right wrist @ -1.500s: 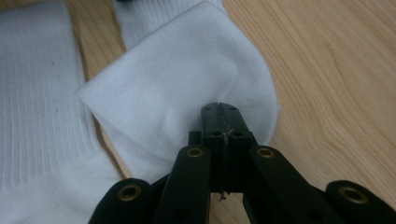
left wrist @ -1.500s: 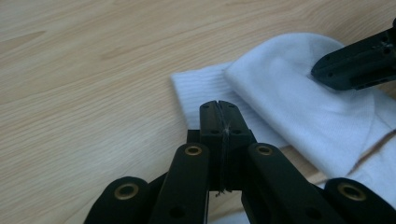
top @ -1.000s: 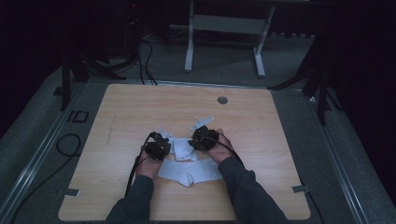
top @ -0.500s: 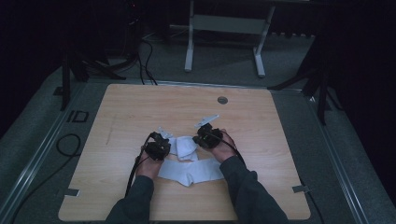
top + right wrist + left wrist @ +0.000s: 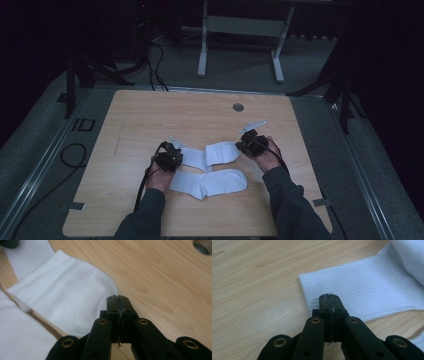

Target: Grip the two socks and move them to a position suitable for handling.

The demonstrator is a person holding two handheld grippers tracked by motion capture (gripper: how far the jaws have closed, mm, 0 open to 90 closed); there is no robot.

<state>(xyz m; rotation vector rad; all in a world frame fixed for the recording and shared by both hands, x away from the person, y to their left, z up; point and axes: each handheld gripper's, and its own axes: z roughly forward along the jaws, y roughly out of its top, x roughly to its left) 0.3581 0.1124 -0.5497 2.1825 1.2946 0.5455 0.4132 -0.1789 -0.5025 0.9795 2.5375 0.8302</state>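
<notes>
The upper white sock (image 5: 210,155) lies stretched between my two grippers on the bench (image 5: 150,115). My left gripper (image 5: 329,300) is clamped on its ribbed cuff, my right gripper (image 5: 117,301) pinched on its toe end. A second sock (image 5: 210,183) lies just beside it, nearer me.

The two socks (image 5: 207,183) are white (the cuff (image 5: 367,292) finely ribbed). The table (image 5: 150,115) is pale wood-grain; the jaws are black.
</notes>
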